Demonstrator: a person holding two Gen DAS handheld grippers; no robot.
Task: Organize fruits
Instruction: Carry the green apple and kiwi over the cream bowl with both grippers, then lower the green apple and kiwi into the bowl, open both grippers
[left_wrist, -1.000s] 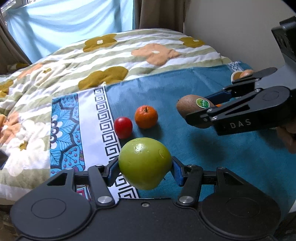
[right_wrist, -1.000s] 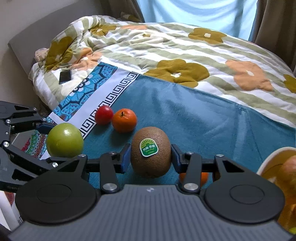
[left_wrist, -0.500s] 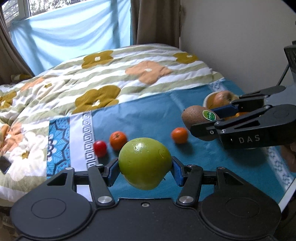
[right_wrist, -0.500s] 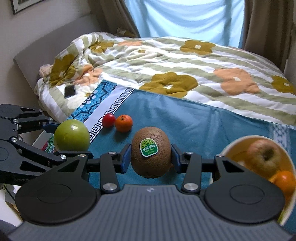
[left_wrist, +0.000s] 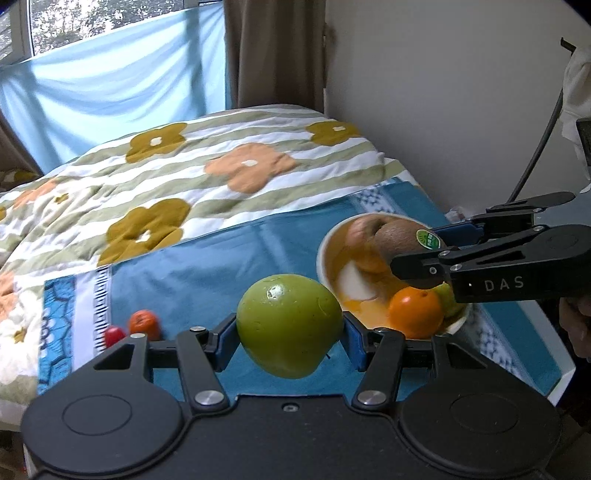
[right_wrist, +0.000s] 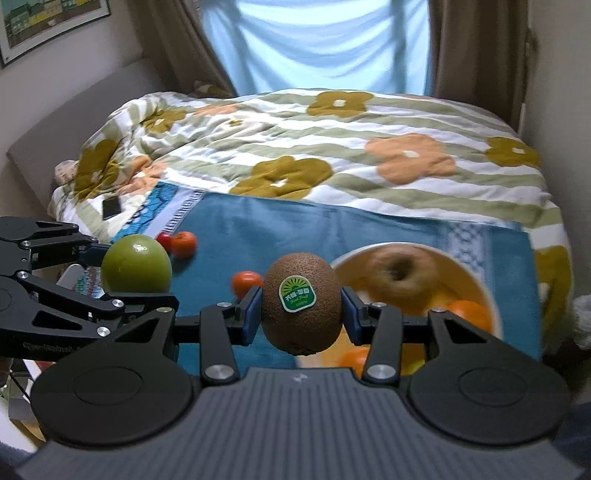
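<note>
The bed (right_wrist: 369, 147) fills most of both views, its flowered quilt (left_wrist: 207, 166) rumpled toward the window, and a blue cloth (right_wrist: 295, 229) is spread over the near end, seemingly as a flat work surface for the fruit. On the cloth's right side sits a pale bowl (right_wrist: 484, 291), the evident collecting place: it already holds a brownish apple (right_wrist: 400, 275) and an orange (left_wrist: 415, 312), with other pieces too blurred to name.

The left gripper (left_wrist: 290, 334) has its fingers clenched on a green apple (left_wrist: 288, 325), held off the cloth just short of the bowl, probably waiting its turn. The right gripper (right_wrist: 301, 308) has its fingers clamped on the sides of a kiwi (right_wrist: 301, 301), sticker facing the camera; in the left wrist view the kiwi hangs over the bowl's rim, so I judge a release into the bowl to be the step in hand.

Loose on the cloth and apparently yet to be gathered are three small fruits: a mandarin (right_wrist: 183, 243) touching a red tomato (right_wrist: 164, 240) near the patterned left border, and a third small orange fruit (right_wrist: 245, 281) just left of the kiwi. A dark phone (right_wrist: 111, 208) lies on the quilt, well apart.
</note>
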